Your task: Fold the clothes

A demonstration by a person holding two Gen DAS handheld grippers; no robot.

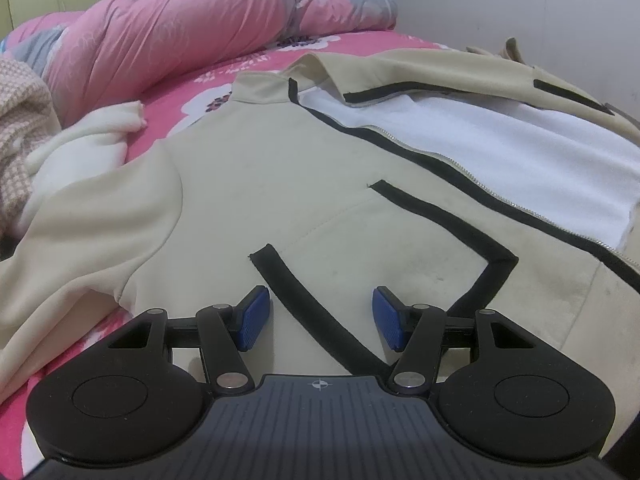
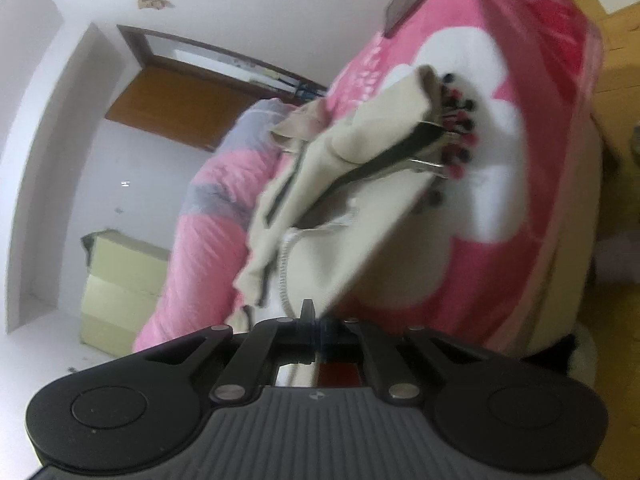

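Note:
A cream zip jacket (image 1: 280, 184) with black trim and white lining lies front up on the pink flowered bed sheet (image 1: 188, 96). Its right front panel (image 1: 460, 68) is turned back, showing the white lining (image 1: 500, 148). My left gripper (image 1: 321, 318) is open, its blue pads low over the jacket's lower front, on either side of a black pocket strip (image 1: 304, 300). My right gripper (image 2: 316, 320) is shut on the jacket's edge (image 2: 320, 248) by the zipper and holds it lifted off the bed. That view is tilted and blurred.
A rolled pink and grey quilt (image 1: 192, 28) lies along the far side of the bed. A checked pink cloth (image 1: 16, 128) and a white garment (image 1: 88, 148) lie at the left. The right wrist view shows a wall, a wooden door (image 2: 176, 108) and stacked yellow-green boxes (image 2: 120, 288).

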